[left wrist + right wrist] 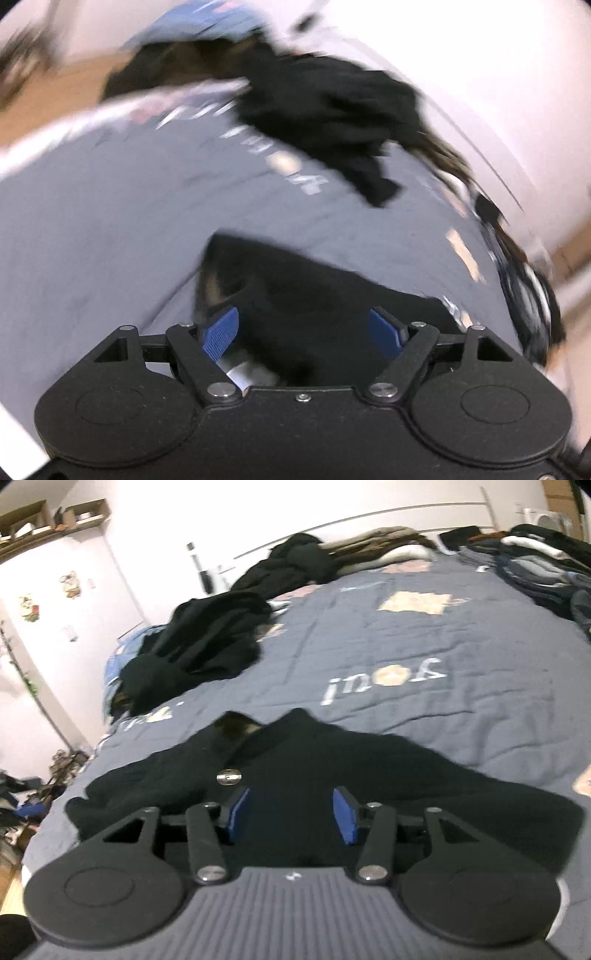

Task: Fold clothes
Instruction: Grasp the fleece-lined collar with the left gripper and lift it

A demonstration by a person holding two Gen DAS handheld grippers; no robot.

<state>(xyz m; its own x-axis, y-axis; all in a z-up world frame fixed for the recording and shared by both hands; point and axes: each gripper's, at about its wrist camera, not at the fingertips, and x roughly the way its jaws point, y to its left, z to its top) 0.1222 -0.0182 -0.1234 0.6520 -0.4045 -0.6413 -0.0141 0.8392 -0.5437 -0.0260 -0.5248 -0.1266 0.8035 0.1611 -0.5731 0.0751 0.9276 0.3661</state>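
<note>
Black garment (317,760) spread flat on grey-blue bedspread (424,635), near bed's front edge. Right hand-held gripper (291,814) and left hand-held gripper (304,330) over it, fingers apart. Dark clothes pile (207,638) beyond.

The left black two-finger gripper with blue ribbed pads (304,332) has its jaws spread wide apart, pads angled outward. The right black gripper with blue pads (291,819) is likewise parted, apparently with nothing pinched between its fingertips, though blur obscures this.
</note>
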